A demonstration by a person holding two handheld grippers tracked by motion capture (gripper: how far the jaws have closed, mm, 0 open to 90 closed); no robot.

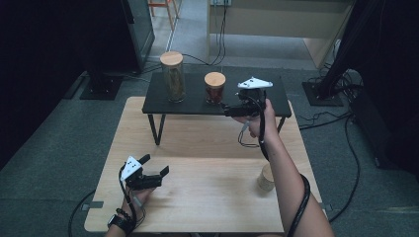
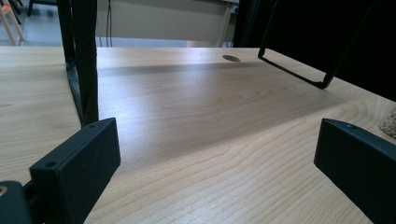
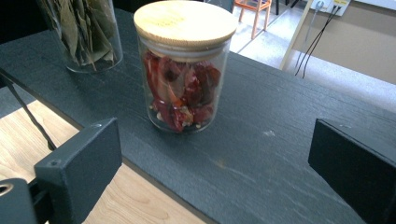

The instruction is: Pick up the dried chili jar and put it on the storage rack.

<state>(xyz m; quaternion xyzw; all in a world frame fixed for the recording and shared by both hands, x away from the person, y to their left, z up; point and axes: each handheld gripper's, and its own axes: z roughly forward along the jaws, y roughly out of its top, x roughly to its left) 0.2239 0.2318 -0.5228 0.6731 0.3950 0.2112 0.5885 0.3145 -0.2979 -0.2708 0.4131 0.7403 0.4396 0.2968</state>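
Standing at the centre of the high view, a light wooden bench [image 1: 197, 148] carries a low black shelf [image 1: 197, 104] on thin metal legs along its far edge. On the shelf's left part a tall glass jar [image 1: 173, 76] with a wooden lid holds greenish leaves; just right of it, at the upper middle of the frame, a shorter jar [image 1: 215, 87] with a wooden lid holds red dried pieces. The two jars stand apart, both upright.

The right gripper [image 1: 231, 110] hangs at the front edge of the shelf, just right of the short jar, held by a hand whose forearm runs down to the lower right of the frame. In the right gripper view its black fingers [image 3: 79, 163] are spread wide with nothing between them, and the short jar [image 3: 184, 65] stands upright at the upper centre, beyond the fingers and not touched by them; the leaf jar [image 3: 86, 32] sits at the upper left.

The left gripper [image 1: 155, 165] rests low over the bench at the lower left of the high view, its fingers [image 2: 77, 170] likewise spread wide and empty, bare wood between them. A small round wooden-topped container [image 1: 266, 178] stands on the bench at the lower right, partly hidden by the right forearm.
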